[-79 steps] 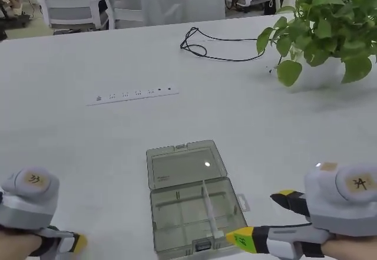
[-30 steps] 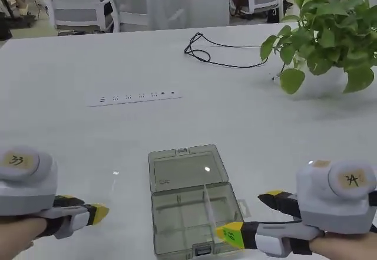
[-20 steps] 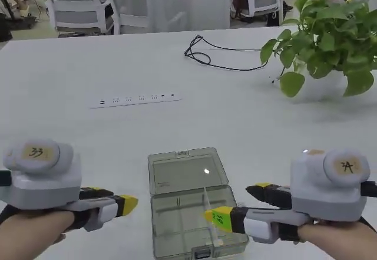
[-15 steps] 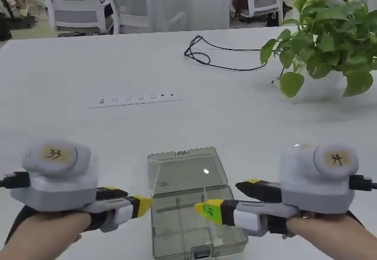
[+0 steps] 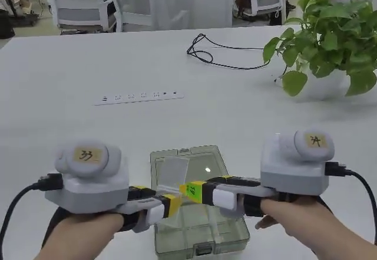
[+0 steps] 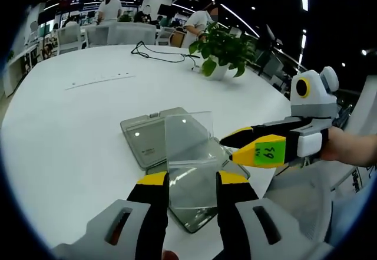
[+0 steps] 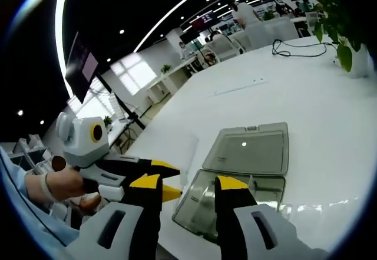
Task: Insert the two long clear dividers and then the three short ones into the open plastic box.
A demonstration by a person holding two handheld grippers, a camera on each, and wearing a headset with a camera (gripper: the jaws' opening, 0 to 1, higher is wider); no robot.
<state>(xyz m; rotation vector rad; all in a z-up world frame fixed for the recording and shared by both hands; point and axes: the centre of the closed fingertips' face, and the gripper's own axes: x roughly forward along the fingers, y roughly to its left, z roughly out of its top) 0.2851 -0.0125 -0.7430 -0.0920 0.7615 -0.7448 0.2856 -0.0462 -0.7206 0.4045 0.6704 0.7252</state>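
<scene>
The open clear plastic box lies at the near table edge, lid flat behind it. One long divider stands inside the base. My left gripper hovers over the box's left side, shut on a clear divider that stands up between its jaws. My right gripper points left over the box, its tips close to the left gripper's. Its jaws are open and hold nothing. The right gripper is just right of the held divider. The box lies beyond its jaws.
A white power strip lies mid-table. Farther back are a coiled black cable and a potted plant at the right. Office chairs stand behind the table's far edge.
Both grippers have moved inward from the table's sides and now meet over the box. The left gripper rose from the lower left corner to the box's left side.
</scene>
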